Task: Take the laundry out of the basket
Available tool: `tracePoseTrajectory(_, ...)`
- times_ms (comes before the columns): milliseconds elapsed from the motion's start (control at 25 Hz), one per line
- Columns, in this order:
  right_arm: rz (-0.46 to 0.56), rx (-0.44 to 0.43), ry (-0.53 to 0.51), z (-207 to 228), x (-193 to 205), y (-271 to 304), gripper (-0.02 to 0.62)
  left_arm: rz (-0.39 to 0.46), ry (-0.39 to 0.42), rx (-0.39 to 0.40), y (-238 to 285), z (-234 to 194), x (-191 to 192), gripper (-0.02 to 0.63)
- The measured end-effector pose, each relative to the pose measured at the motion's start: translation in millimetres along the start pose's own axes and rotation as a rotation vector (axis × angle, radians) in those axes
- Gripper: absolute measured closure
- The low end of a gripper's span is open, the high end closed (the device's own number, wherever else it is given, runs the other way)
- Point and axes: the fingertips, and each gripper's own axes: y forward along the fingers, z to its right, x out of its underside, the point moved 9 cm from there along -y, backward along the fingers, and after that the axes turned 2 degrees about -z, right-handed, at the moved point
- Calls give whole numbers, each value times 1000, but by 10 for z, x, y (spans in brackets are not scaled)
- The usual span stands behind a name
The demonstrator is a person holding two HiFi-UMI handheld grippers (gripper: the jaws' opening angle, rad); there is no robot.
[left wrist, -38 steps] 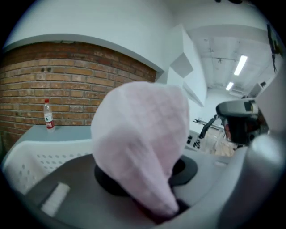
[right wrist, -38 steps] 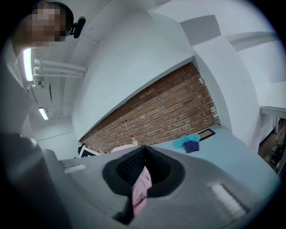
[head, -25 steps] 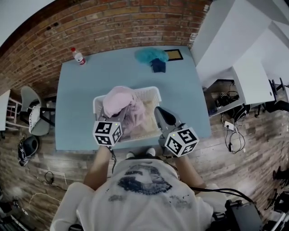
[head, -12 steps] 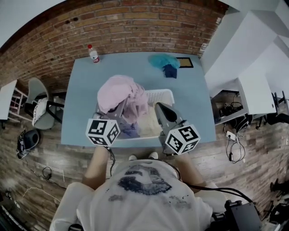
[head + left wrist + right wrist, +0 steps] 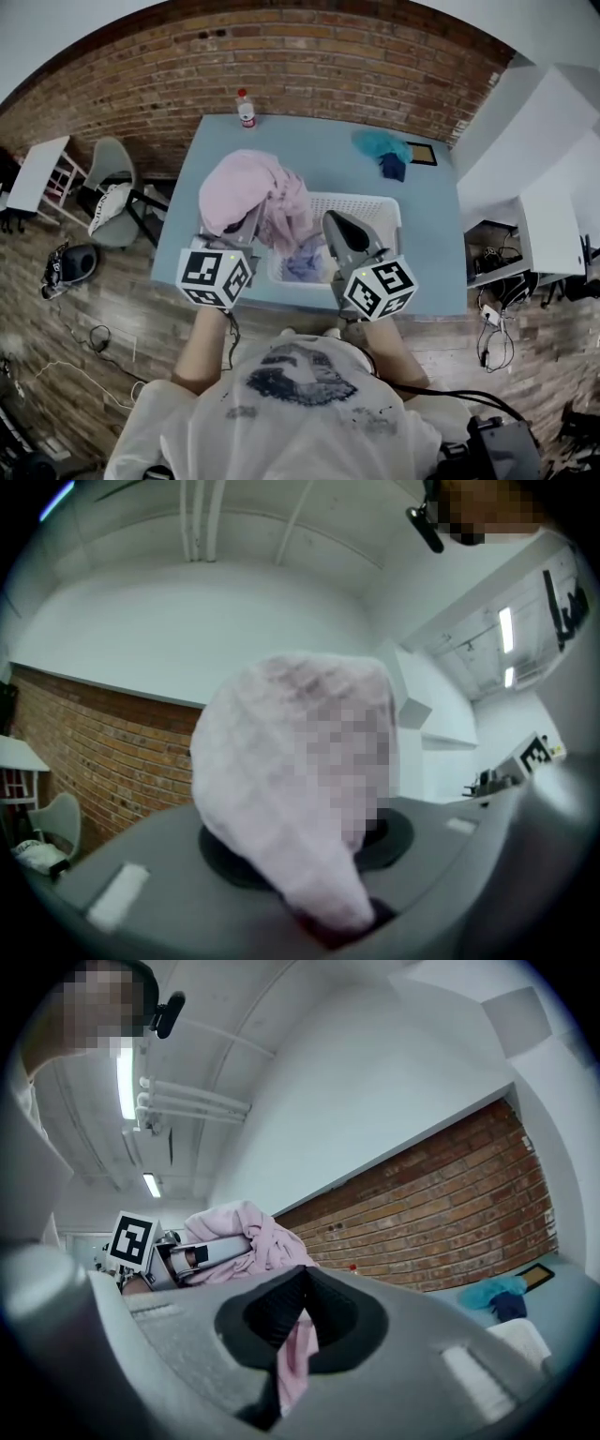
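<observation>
Pink garment (image 5: pixel 246 190) is bunched in a loose bundle and held clear above the table (image 5: pixel 319 141), over the left end of the white basket (image 5: pixel 377 201). The left gripper (image 5: pixel 251 225) has its jaws pinched on the near side of the bundle; in the left gripper view the cloth rises from between the jaws and fills most of the frame. The right gripper (image 5: pixel 333 225) sits just right of the bundle, over the basket, with its jaws pressed together on a narrow strip of the same pink cloth that hangs down between the pads.

Surroundings:
- A lavender cloth (image 5: pixel 305 267) lies inside the basket, near its left end, below and between the two grippers.
- A teal cloth (image 5: pixel 379 143) and a dark blue cloth (image 5: pixel 394 167), touching each other, lie on the far right part of the table, beside a dark frame (image 5: pixel 422 153).
- A bottle (image 5: pixel 246 109) stands upright at the far edge, before the brick wall (image 5: pixel 328 56).
- A chair (image 5: pixel 112 173) stands left of the table.

The hanging bundle hides the basket's left rim and the table surface beneath it.
</observation>
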Motion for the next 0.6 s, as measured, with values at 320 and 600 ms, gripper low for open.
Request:
tracePoseTrajectory(320, -21, -132, -16, -594, 70, 497, 598, 32, -23, -140, -705, -546, -55, 446)
tracePoseTrajectory(600, -69, -243, -19, -1107, 273, 941, 598, -35, 44, -271, -1201, -952, 166, 446)
